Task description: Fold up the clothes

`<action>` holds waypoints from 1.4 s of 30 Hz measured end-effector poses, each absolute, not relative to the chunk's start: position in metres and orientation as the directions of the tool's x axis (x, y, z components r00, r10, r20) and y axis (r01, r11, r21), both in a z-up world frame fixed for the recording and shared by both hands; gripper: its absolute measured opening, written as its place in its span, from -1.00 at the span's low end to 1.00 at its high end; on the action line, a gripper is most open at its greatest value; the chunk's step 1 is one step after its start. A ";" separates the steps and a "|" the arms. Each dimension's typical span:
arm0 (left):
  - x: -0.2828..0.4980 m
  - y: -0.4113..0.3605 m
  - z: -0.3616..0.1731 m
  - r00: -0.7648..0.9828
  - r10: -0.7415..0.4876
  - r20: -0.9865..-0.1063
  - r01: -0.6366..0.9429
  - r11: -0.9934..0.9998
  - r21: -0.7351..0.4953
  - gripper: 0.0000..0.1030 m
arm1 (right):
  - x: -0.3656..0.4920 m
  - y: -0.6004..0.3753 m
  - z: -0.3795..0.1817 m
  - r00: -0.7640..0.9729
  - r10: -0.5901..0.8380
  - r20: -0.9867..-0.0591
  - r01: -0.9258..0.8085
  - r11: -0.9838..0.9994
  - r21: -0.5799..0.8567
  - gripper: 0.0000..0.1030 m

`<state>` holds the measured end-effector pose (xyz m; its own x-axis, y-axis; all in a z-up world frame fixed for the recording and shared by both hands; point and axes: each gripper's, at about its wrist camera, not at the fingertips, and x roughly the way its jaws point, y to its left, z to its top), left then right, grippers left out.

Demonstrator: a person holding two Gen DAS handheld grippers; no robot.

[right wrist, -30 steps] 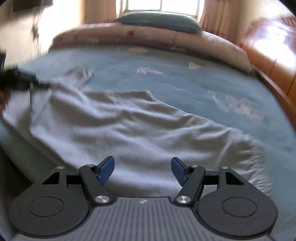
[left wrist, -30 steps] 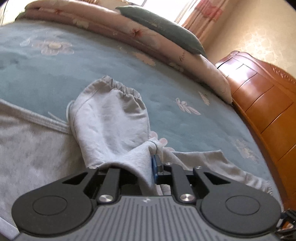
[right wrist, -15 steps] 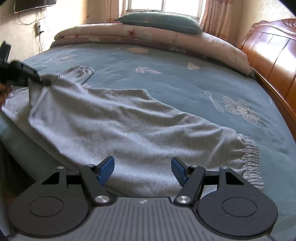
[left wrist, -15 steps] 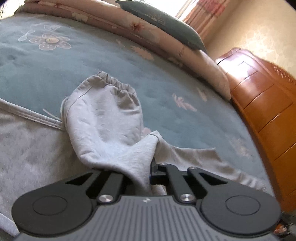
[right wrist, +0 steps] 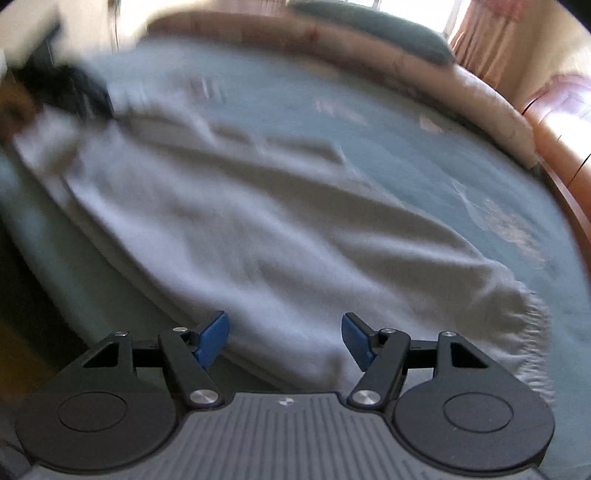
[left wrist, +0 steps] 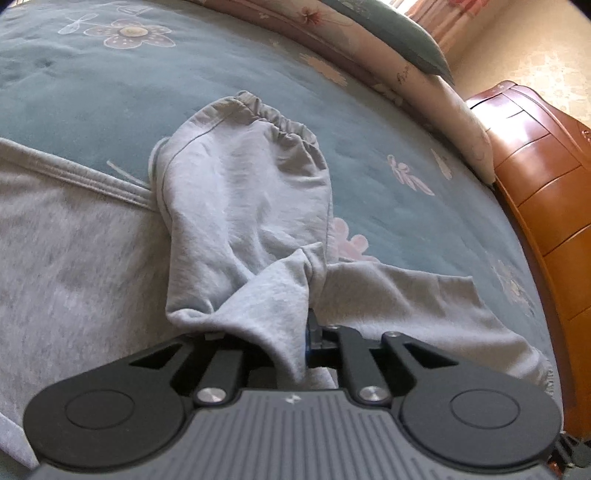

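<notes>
Left wrist view: left gripper (left wrist: 306, 341) at bottom centre, jaws nearly together, just eased open a little after a tighter squeeze, with a bunched fold of the grey sweatpants (left wrist: 243, 214) pinched between them. Elastic cuff (left wrist: 280, 118) of one leg lies above centre on the teal bedspread (left wrist: 92, 85); rest of the garment spreads to lower left and lower right. Wooden headboard (left wrist: 546, 192) along the right edge, folded quilt (left wrist: 369, 44) and green pillow (left wrist: 391, 26) at the top.

Right wrist view, blurred: right gripper (right wrist: 284, 339) at bottom centre, blue pads wide apart, holding nothing, hovering over the near edge of the sweatpants (right wrist: 277, 236), which run from upper left to the cuffed end at lower right.

Likely risks: thin pinch slipping out of the left jaws under a pull; right jaws catching bedspread along with cloth, or only one layer, leaving the fold crooked.
</notes>
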<state>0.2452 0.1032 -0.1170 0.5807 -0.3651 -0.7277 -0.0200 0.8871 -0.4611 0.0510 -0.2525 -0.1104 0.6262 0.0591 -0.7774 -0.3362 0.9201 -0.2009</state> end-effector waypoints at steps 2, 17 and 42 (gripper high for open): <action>0.240 0.106 -0.116 0.582 -0.372 -0.723 -0.011 0.885 -0.465 -0.71 | 0.051 -0.257 -0.114 0.598 0.043 -0.801 -0.331 0.923 -0.197 0.40; 0.203 0.100 -0.111 0.513 -0.511 -0.690 0.040 0.817 -0.575 -0.16 | 0.071 -0.225 -0.114 0.623 0.175 -0.763 -0.377 0.921 -0.097 0.42; 0.170 0.132 -0.117 0.597 -0.478 -0.644 -0.066 0.771 -0.633 -0.93 | 0.062 -0.222 -0.099 0.649 0.289 -0.703 -0.378 0.925 0.032 0.43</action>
<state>0.1700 0.1320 -0.1175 0.5971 -0.4777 -0.6444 -0.0664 0.7711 -0.6332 0.0624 -0.2223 -0.0993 0.6491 0.2895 -0.7035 -0.3782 0.9252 0.0318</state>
